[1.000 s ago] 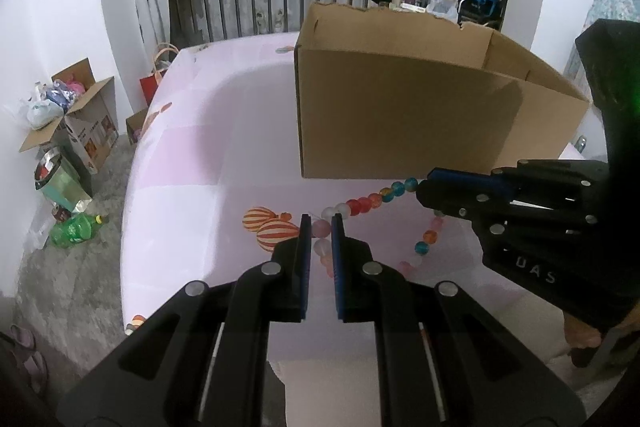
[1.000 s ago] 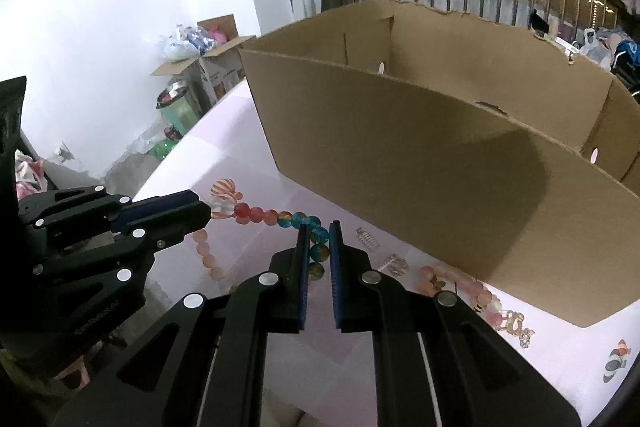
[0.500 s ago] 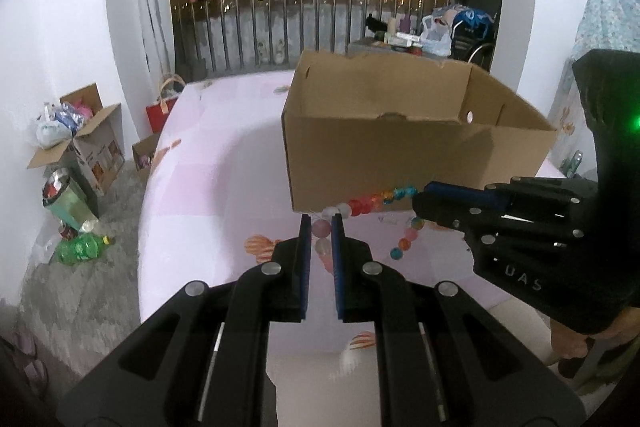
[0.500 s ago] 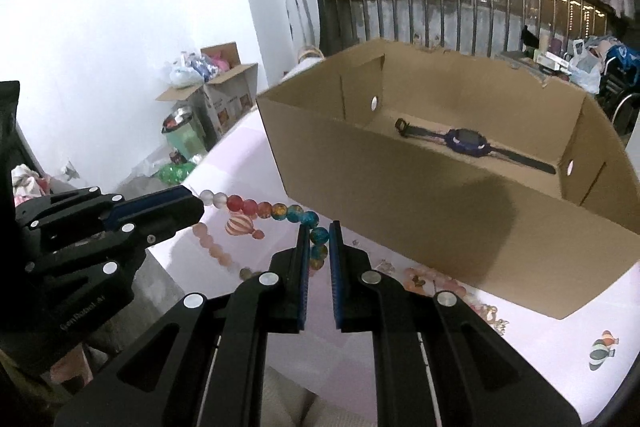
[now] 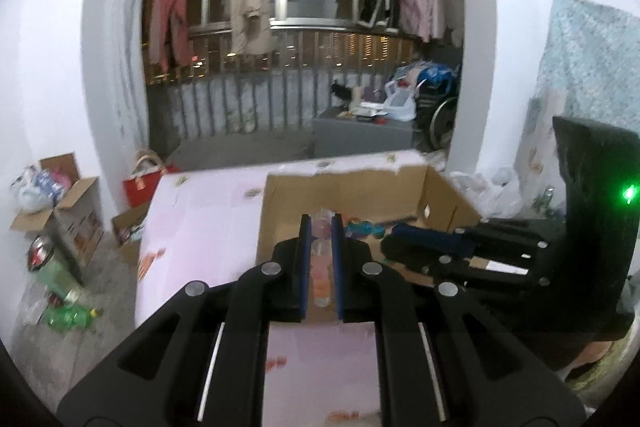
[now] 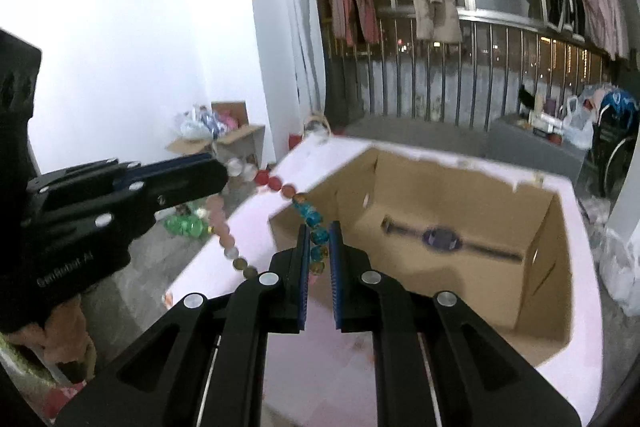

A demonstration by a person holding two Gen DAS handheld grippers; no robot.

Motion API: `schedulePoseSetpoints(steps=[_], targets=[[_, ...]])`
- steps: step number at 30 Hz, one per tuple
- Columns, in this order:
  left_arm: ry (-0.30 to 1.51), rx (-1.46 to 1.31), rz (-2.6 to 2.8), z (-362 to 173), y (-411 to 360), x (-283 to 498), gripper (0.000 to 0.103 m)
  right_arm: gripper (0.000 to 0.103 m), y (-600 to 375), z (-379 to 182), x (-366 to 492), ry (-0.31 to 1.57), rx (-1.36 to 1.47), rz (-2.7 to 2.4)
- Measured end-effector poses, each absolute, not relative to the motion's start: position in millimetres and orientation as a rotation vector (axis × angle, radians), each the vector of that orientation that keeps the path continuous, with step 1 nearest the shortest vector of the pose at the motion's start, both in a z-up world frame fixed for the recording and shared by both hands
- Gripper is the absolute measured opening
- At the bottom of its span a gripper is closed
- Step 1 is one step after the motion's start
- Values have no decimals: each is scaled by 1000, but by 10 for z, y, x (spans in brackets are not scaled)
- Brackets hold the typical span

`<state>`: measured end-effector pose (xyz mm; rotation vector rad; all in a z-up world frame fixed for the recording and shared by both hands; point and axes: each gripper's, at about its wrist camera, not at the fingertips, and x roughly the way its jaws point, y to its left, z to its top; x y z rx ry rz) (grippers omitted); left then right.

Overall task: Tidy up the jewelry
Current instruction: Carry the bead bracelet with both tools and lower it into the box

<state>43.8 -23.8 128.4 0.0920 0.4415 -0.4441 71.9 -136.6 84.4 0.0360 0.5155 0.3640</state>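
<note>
Ahead of my right gripper (image 6: 319,251) sits an open cardboard box (image 6: 472,279) holding a dark watch (image 6: 442,240). Both it and my left gripper (image 5: 321,242) are clamped on the round, glossy bead necklace (image 6: 280,187), strung in the air between them.

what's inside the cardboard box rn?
In the cardboard box, the right wrist view shows one dark watch lying flat on the floor. The near wall and the right claw hide the front strip of the floor.
</note>
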Motion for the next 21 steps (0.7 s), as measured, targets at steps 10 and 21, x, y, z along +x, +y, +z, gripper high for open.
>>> schedulePoseSetpoints(steps=[10,21], targets=[[706,-14,-485,1068,-393,1645,9,10,-1589,731,1714,740,133,346],[820,52,-437,566,-610,2082,14,11,-1472,250,2227,968,70,290]])
